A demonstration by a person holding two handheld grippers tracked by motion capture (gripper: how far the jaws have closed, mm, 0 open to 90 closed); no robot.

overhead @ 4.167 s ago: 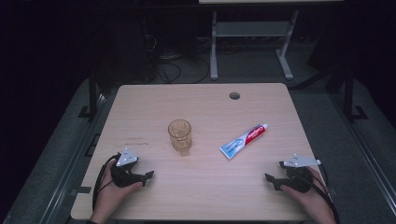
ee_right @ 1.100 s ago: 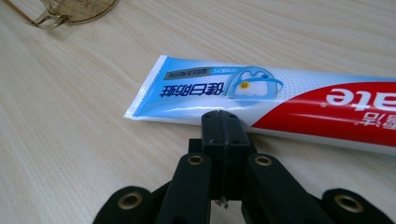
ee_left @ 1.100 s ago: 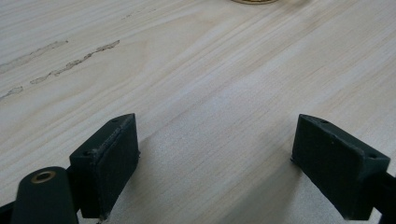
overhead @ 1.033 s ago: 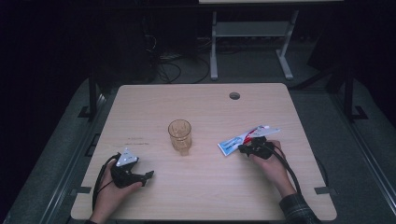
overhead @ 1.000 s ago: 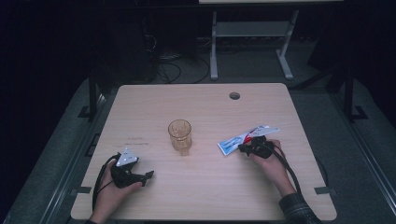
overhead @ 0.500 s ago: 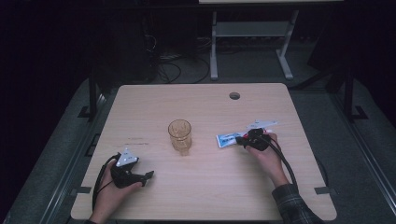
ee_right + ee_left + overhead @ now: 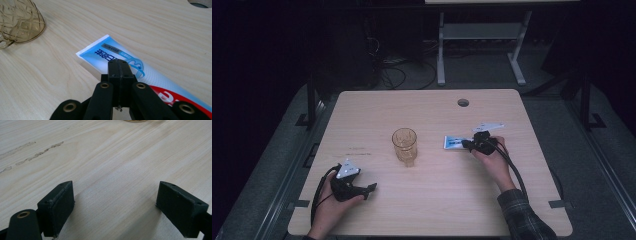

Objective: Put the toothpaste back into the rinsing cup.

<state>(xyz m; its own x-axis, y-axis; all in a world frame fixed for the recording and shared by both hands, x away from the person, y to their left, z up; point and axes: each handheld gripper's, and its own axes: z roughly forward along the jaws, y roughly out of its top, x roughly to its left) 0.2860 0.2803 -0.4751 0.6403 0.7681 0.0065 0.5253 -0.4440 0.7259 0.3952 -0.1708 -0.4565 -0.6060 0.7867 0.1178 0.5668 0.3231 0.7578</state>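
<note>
A blue, white and red toothpaste tube (image 7: 454,142) (image 7: 112,53) lies right of the table's centre, its flat crimped end pointing at the glass. My right gripper (image 7: 476,143) (image 7: 120,65) sits on the tube's middle with its jaws pressed together, and the tube runs on under them. An amber patterned glass (image 7: 404,145) (image 7: 18,21) stands upright in the middle of the table. My left gripper (image 7: 369,189) (image 7: 115,207) rests near the front left edge, jaws wide apart over bare wood.
The light wood table (image 7: 427,210) has a round cable hole (image 7: 463,102) at the back right. A faint pencil-like mark (image 7: 358,150) lies left of the glass. Dark floor, cables and a desk frame (image 7: 477,45) lie beyond the far edge.
The right gripper came from the front right edge onto the tube. In the last second the tube's crimped end has shifted toward the back and left with the gripper.
</note>
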